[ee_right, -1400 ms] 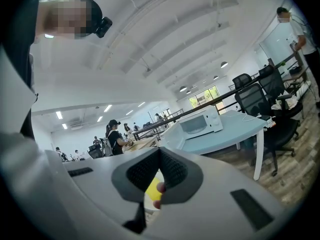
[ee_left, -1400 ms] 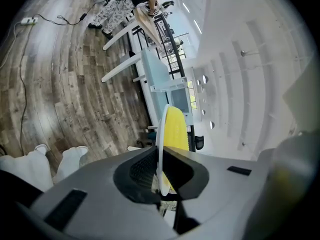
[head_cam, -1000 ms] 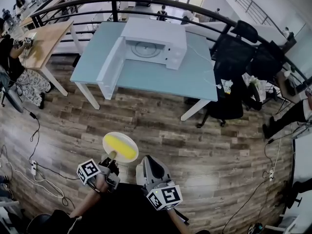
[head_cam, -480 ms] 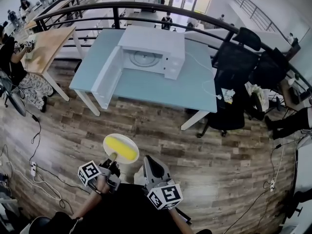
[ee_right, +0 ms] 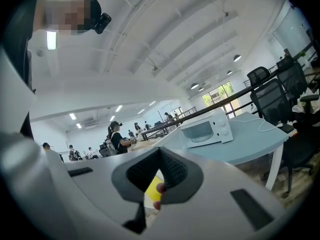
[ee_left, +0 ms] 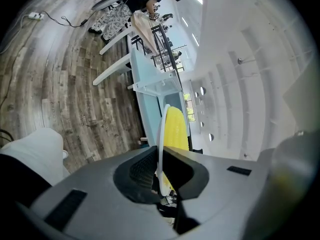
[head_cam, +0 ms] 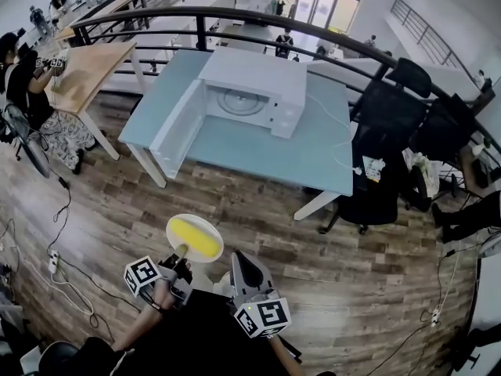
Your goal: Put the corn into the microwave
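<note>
A yellow corn cob [head_cam: 193, 236] lies on a white plate [head_cam: 205, 253] held out over the wooden floor. My left gripper [head_cam: 182, 255] is shut on the plate's near rim. In the left gripper view the plate [ee_left: 161, 126] stands edge-on between the pads, with the corn [ee_left: 176, 129] on its right side. My right gripper [head_cam: 237, 260] is beside it to the right, shut and holding nothing. The white microwave [head_cam: 254, 91] stands ahead on a light blue table [head_cam: 235, 143], its door [head_cam: 182, 117] swung open to the left. The right gripper view shows the microwave [ee_right: 207, 128] from the side.
Black office chairs [head_cam: 383, 139] stand right of the table. A wooden desk [head_cam: 88, 73] with a seated person is at the left. A curved black railing [head_cam: 329, 34] runs behind. Cables and a power strip [head_cam: 53, 263] lie on the floor at left. A white cord [head_cam: 338, 124] crosses the tabletop.
The table and microwave have drawn a little nearer in the head view. Both grippers keep their places in it, the plate with the corn still in the left one.
</note>
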`<state>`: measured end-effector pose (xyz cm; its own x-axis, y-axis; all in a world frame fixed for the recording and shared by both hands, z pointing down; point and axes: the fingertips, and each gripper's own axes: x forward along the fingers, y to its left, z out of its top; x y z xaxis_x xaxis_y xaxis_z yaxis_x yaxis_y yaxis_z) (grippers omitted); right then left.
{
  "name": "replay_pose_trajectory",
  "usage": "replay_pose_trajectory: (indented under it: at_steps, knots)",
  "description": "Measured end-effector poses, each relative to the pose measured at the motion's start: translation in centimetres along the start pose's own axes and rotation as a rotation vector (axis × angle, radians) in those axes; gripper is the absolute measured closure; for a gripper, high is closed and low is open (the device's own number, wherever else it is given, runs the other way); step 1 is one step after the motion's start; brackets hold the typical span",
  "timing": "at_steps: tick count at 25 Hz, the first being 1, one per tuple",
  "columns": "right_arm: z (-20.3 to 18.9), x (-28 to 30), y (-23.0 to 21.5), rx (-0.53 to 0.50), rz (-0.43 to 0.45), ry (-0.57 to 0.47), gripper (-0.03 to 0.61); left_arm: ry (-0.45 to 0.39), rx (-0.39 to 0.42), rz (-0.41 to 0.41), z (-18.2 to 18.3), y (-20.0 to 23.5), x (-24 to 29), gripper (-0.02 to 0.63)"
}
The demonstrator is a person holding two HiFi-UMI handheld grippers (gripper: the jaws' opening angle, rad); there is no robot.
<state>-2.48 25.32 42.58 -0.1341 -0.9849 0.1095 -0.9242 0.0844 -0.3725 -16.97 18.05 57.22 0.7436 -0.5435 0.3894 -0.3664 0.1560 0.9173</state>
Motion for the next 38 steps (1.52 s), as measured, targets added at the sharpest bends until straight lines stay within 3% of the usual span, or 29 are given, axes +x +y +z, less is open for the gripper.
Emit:
replay_pose_trajectory:
  at_steps: [25, 38]
  knots:
    - [1.3, 1.6, -4.8, -0.024, -0.082, 0.006, 0.569, 0.023, 0.016, -0.033, 0.4, -2.2, 5.9, 0.594]
    - [1.3, 5.4, -8.2, -0.017, -0.107, 0.038, 0.571, 0.052, 0.018, -0.024, 2.0, -2.5, 11.3, 0.594]
